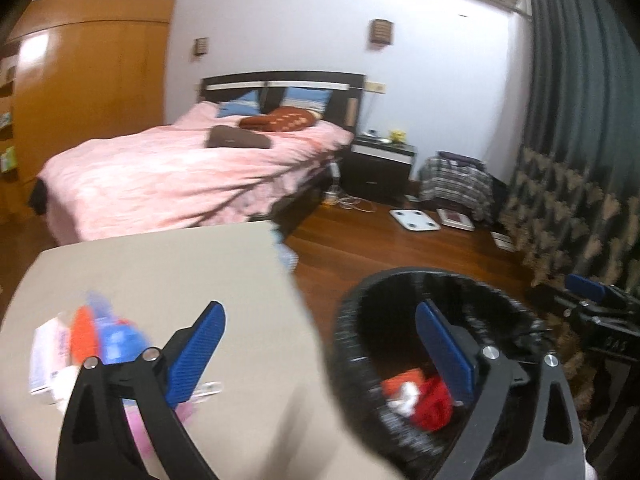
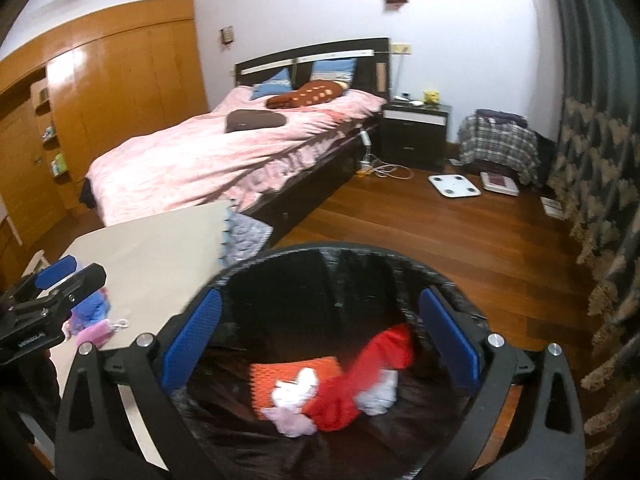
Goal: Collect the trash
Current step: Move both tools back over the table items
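Note:
A black trash bin [image 2: 344, 252] lined with a dark bag stands beside a beige table [image 1: 160, 272]. Red, orange and white trash [image 2: 332, 392] lies inside it. My right gripper [image 2: 320, 340] is open and empty, hovering over the bin's mouth. My left gripper [image 1: 320, 348] is open and empty, spanning the table's right edge and the bin [image 1: 400, 280]. Blurred trash [image 1: 92, 340], orange, blue, white and pink, lies on the table at its left finger. The left gripper also shows in the right wrist view [image 2: 56, 284], over that pile.
A bed with a pink cover [image 2: 224, 160] stands behind the table. A dark nightstand [image 2: 414, 132], a white scale [image 2: 454, 186] and a plaid-covered pile [image 2: 498, 146] sit on the wood floor. Patterned curtains [image 2: 600, 184] hang on the right.

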Available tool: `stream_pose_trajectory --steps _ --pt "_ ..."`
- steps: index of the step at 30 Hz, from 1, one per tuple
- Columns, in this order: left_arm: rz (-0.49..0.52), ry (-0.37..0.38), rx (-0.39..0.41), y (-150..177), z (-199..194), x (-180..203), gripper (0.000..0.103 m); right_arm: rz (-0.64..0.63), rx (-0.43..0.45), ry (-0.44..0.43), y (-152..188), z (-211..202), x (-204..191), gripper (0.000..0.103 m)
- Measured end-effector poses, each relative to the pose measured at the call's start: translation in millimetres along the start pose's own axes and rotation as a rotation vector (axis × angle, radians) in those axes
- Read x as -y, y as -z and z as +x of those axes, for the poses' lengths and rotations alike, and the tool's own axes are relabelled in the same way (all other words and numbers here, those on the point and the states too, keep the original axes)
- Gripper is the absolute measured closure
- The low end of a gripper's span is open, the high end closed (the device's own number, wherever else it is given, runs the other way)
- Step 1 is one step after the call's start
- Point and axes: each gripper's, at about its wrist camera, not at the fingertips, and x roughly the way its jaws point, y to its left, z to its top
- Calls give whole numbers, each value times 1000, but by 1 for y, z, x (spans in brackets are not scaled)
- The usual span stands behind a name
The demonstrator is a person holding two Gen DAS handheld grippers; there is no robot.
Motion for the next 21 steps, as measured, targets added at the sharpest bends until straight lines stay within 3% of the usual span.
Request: stream_pose_trajectory --steps 12,21 --pt "-91 -230 6 28 -44 -109 9 -103 -15 -186 -7 23 -111 7" --pt "-137 -327 -22 57 -58 -160 9 -158 -85 -273 14 51 -178 7"
